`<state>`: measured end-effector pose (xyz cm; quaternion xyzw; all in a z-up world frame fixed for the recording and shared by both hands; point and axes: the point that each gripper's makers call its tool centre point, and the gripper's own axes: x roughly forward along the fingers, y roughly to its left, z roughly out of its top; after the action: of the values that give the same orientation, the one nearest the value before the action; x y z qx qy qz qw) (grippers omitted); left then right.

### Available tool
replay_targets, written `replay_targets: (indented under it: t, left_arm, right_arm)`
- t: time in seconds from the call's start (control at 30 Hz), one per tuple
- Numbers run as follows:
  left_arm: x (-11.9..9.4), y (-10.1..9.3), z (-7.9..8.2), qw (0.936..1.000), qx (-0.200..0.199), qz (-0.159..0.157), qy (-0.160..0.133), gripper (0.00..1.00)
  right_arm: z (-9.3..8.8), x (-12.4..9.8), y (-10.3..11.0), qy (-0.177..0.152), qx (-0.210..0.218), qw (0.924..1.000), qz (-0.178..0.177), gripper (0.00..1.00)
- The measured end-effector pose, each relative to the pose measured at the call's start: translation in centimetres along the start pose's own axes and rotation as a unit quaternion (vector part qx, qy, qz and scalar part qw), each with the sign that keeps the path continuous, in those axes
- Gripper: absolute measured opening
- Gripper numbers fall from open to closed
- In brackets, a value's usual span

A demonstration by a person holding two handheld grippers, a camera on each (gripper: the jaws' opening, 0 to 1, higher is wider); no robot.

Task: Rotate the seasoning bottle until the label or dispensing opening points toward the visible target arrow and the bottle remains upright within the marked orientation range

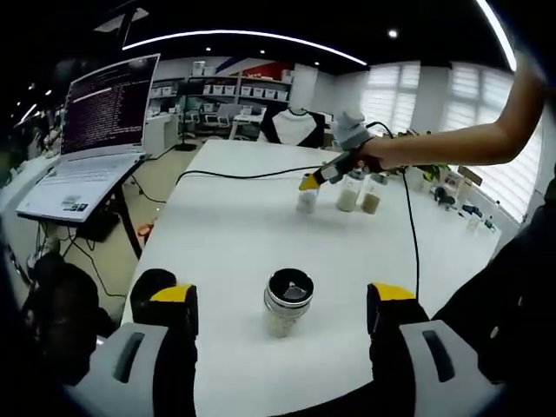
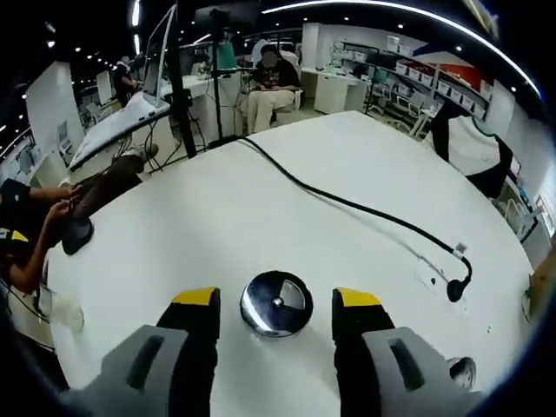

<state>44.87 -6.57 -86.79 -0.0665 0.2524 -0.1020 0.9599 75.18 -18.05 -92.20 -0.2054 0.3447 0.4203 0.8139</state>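
Left tongs (image 1: 282, 295): jaws apart, clamped on nothing, flanking without touching the seasoning bottle (image 1: 287, 300). Stands upright near the close edge of the white bench (image 1: 234, 234), dark cap up, cap face divided into sectors that look like a dispensing opening; label side too blurred to read. Judged a pre-grasp stance: straddling the body at even spacing so that closing would pinch it square and a turn of the hand would spin it about its own axis without tipping it. Right tongs (image 2: 276, 298): likewise apart and empty, poised from above around a shiny-capped bottle (image 2: 276, 304), the cap sitting between the yellow tips. In the left gripper view, held out over the far side of the bench at the left end of a row of three small bottles (image 1: 347, 198), so probably the same bottle; cannot confirm. No target arrow or marked range made out on the bench in either view, so heading error not assessable. Black cable (image 2: 347, 204) trails across the bench, well apart from both bottles, presumably routed clear of the work. Open laptop (image 1: 95, 148) on a stand off the bench's edge. Risk as judged: an off-centre pinch could tilt the tall, narrow bottle.
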Motion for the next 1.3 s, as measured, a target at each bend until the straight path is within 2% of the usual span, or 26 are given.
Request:
replay_targets:
  t: [0.07, 0.1, 0.13, 0.23, 0.37, 0.5, 0.57, 0.67, 0.8, 1.03, 1.2, 1.3]
  left_arm:
    - [0.3, 0.0, 0.3, 1.0, -0.002, 0.0, -0.002, 0.84]
    - [0.4, 0.0, 0.4, 1.0, -0.003, -0.002, -0.001, 0.84]
    - [0.5, 0.0, 0.4, 1.0, -0.003, -0.004, 0.0, 0.84]
    - [0.8, -0.4, 0.3, 0.9998, -0.001, -0.015, 0.014, 0.83]
    - [0.8, -0.8, 0.5, 0.9989, 0.014, -0.029, 0.035, 0.8]
    - [0.9, -1.4, 0.9, 0.9971, 0.048, -0.04, 0.044, 0.8]
    - [1.1, -1.7, 1.2, 0.9969, 0.051, -0.045, 0.04, 0.81]
    - [1.3, -1.9, 1.8, 0.9982, 0.034, -0.044, 0.02, 0.84]
    - [1.4, -2.4, 1.0, 0.9979, 0.04, -0.04, 0.031, 0.83]
    - [0.7, -3.5, 0.0, 0.9979, 0.04, -0.039, 0.033, 0.82]
    - [-0.2, -3.8, 0.7, 0.9987, 0.034, -0.038, 0.007, 0.82]
    - [-0.5, -3.7, 0.4, 0.9988, 0.031, -0.038, 0.003, 0.82]
  right_arm:
    - [-0.3, 0.3, 0.2, 0.008, -0.018, 0.9998, -0.001, 0.34]
    - [-0.7, 0.4, 0.3, 0.017, -0.049, 0.9986, 0.002, 0.34]
    - [-1.0, 0.5, 0.4, 0.022, -0.055, 0.9982, 0.002, 0.34]
    - [-1.3, 1.3, -0.1, 0.019, -0.051, 0.9985, -0.003, 0.34]
    - [-0.8, 1.8, -0.7, 0.003, -0.024, 0.9996, 0.01, 0.34]
    - [-0.8, 1.7, -0.1, -0.01, -0.03, 0.9993, 0.02, 0.34]
    - [-0.9, 1.6, -0.1, -0.01, -0.033, 0.9991, 0.024, 0.33]
    - [-1.3, 1.3, -0.3, -0.014, -0.022, 0.9992, 0.031, 0.33]
    - [-1.2, 1.0, 0.3, -0.017, -0.033, 0.9985, 0.04, 0.33]
    - [-1.6, 0.5, 1.1, -0.007, -0.059, 0.9973, 0.044, 0.32]
    - [-1.8, -0.1, 1.9, -0.003, -0.062, 0.9972, 0.043, 0.32]
    - [-2.4, -0.5, 2.6, -0.005, -0.064, 0.9968, 0.046, 0.32]
